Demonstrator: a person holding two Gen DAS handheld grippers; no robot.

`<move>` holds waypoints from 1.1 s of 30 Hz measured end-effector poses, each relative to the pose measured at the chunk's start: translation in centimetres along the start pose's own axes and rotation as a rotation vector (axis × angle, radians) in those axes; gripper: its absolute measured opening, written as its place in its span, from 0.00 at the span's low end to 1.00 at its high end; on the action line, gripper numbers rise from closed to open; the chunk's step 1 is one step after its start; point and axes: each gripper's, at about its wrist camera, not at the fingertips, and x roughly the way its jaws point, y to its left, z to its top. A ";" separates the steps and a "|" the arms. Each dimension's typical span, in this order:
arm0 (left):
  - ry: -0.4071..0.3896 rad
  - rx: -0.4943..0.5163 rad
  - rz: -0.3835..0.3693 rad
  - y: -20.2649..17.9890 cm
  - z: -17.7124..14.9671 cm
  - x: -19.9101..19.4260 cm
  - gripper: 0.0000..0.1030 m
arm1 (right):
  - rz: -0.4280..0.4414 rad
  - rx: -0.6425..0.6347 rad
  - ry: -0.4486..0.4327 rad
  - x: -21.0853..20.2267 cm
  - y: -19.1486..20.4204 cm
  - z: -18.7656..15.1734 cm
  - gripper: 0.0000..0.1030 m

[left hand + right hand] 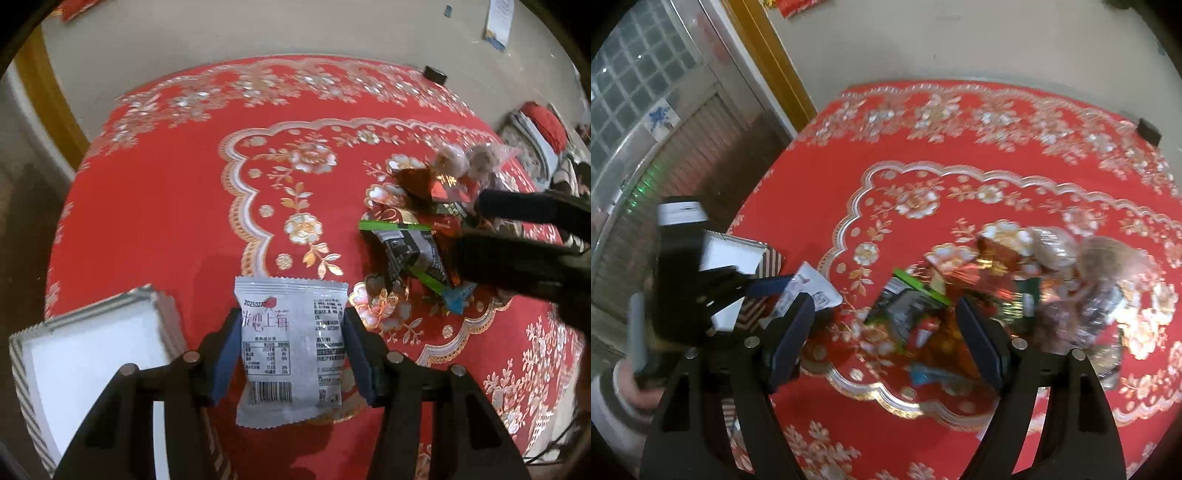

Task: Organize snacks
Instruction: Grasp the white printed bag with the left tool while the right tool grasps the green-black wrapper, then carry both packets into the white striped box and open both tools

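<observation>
The left gripper (291,347) reaches forward low over the table, its blue-padded jaws closed against both side edges of a silver snack packet (291,354); the packet is a flat foil pouch with crimped ends, pink lettering, a strawberry mark, a nutrition table and a barcode, held above the red tablecloth (159,206) just right of a white box (88,354) with striped grey walls at the table's left edge; the cloth is glossy red with embossed gold and silver flowers and a scalloped border; further right lies a snack pile (417,236) of crinkled wrappers, green-edged black, brown, and clear; the right gripper (886,332) hovers over that pile, jaws wide apart, holding nothing, though its view is blurred.
</observation>
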 end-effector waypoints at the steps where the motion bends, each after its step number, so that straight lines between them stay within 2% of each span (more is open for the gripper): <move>1: -0.007 -0.007 -0.001 0.0 -0.2 -0.3 0.54 | -0.023 -0.001 0.023 0.9 0.3 0.2 0.75; 5: -0.030 -0.031 0.016 0.3 -0.7 -1.2 0.54 | -0.067 0.032 0.097 3.4 0.0 0.2 0.75; 8: -0.030 -0.034 0.019 0.6 -0.9 -1.4 0.54 | -0.103 0.050 0.109 4.5 -0.5 0.3 0.75; 9: -0.031 -0.032 0.020 0.5 -1.1 -1.4 0.54 | -0.112 0.055 0.115 4.9 -0.7 0.4 0.72; 10: -0.029 -0.028 0.022 0.5 -1.1 -1.3 0.54 | -0.104 0.062 0.125 5.3 -0.9 0.4 0.59; 11: -0.028 -0.025 0.024 0.6 -1.1 -1.3 0.54 | -0.084 0.075 0.146 5.8 -1.1 0.3 0.52; 13: -0.032 -0.027 0.026 0.6 -1.2 -1.6 0.54 | -0.066 0.076 0.134 5.8 -1.4 0.1 0.50; 16: -0.037 -0.030 0.026 0.5 -1.1 -1.8 0.55 | -0.034 0.074 0.124 5.2 -1.6 -0.2 0.37; 17: -0.039 -0.030 0.028 0.5 -1.1 -1.9 0.55 | -0.028 0.069 0.116 4.7 -1.5 -0.4 0.36; 20: -0.051 -0.033 0.030 0.4 -0.9 -2.4 0.54 | 0.004 0.051 0.072 3.0 -1.4 -0.7 0.32; 24: -0.075 -0.022 0.034 0.0 -0.5 -3.5 0.54 | 0.021 0.062 -0.026 -0.7 -2.1 -1.1 0.31; 30: -0.132 -0.007 0.018 -1.3 0.4 -6.0 0.55 | -0.024 0.096 -0.192 -8.1 -3.7 -1.6 0.31; 33: -0.172 0.005 0.039 -2.1 0.8 -7.6 0.55 | -0.075 0.086 -0.284 -12.0 -3.9 -1.9 0.31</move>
